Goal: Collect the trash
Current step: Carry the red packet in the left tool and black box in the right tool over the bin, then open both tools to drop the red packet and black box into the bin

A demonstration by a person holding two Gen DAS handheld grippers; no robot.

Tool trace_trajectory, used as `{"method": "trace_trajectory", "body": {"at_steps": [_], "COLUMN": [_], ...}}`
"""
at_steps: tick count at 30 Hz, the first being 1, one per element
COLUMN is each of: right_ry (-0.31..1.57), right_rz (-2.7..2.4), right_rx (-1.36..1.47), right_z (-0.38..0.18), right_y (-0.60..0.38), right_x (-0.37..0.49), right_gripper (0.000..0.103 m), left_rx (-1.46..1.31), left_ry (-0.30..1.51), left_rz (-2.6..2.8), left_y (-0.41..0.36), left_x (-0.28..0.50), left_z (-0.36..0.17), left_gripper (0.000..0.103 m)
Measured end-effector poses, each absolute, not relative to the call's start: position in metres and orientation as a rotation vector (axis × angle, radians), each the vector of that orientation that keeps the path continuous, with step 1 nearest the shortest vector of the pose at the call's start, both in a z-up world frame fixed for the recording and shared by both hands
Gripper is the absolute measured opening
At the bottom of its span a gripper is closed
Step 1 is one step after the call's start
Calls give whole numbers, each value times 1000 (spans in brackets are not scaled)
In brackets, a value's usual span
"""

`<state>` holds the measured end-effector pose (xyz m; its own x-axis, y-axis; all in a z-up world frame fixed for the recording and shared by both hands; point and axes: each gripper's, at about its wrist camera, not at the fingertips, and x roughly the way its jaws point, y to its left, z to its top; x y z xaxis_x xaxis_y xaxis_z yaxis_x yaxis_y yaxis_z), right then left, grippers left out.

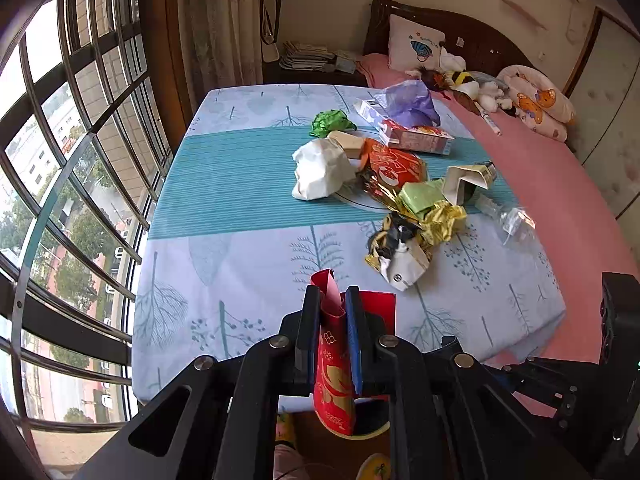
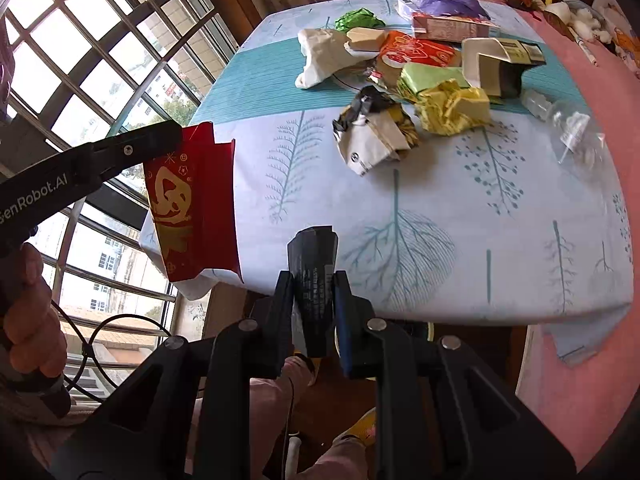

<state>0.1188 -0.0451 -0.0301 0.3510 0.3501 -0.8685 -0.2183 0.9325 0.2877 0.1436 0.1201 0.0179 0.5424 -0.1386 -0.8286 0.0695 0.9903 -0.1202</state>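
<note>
Carrying step: the left gripper (image 1: 334, 340) is clamping a red packet (image 1: 334, 376), low centre of frame, and the right gripper (image 2: 314, 312) is pinching a black wrapper (image 2: 314, 268) off the table edge (image 2: 440, 312). More trash (image 2: 420, 72) is lying upper right. Next probably needs a bin, none visible; floor below mostly hidden.

A pale blue cloth (image 1: 248, 264) printed with trees and crossed by a teal striped band is spread over the near part of a bed, beside a pink sheet (image 1: 552, 184). At the dark wooden headboard (image 1: 480, 36), a white cushion (image 1: 416, 42), plush toys (image 1: 476, 84) and a bear-print pillow (image 1: 540, 100) are seen. A barred window (image 1: 68, 152) is seen along the cloth's left edge, with a curtain (image 1: 216, 20) at its far end.
</note>
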Motion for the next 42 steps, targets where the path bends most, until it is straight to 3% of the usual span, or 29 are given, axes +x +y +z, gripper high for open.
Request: {"method": "trace_trajectory", "body": {"at_steps": [15, 20, 26, 31, 34, 38, 42], "right_ry": [1220, 1274, 1305, 1312, 1317, 1351, 1371], "right_rz": [259, 205, 135, 89, 61, 11, -18], "right_rx": [217, 284, 320, 303, 316, 345, 354], "right_z": [-88, -148, -242, -326, -368, -411, -430], "right_y": [-146, -153, -152, -148, -151, -157, -163], "right_x": [13, 10, 19, 30, 36, 42, 39], "right_gripper": [17, 17, 21, 30, 34, 38, 47], "left_rx": [-63, -36, -67, -66, -36, 12, 22], "left_ry": [1095, 1137, 1193, 1167, 1161, 1175, 1206], "left_rz": [-153, -148, -137, -136, -144, -145, -141], "left_y": [8, 1, 3, 3, 1, 0, 4], "left_x": [24, 25, 38, 50, 57, 64, 68], "left_z": [-42, -88, -181, -262, -303, -347, -373], "left_gripper": [12, 12, 12, 12, 18, 37, 44]}}
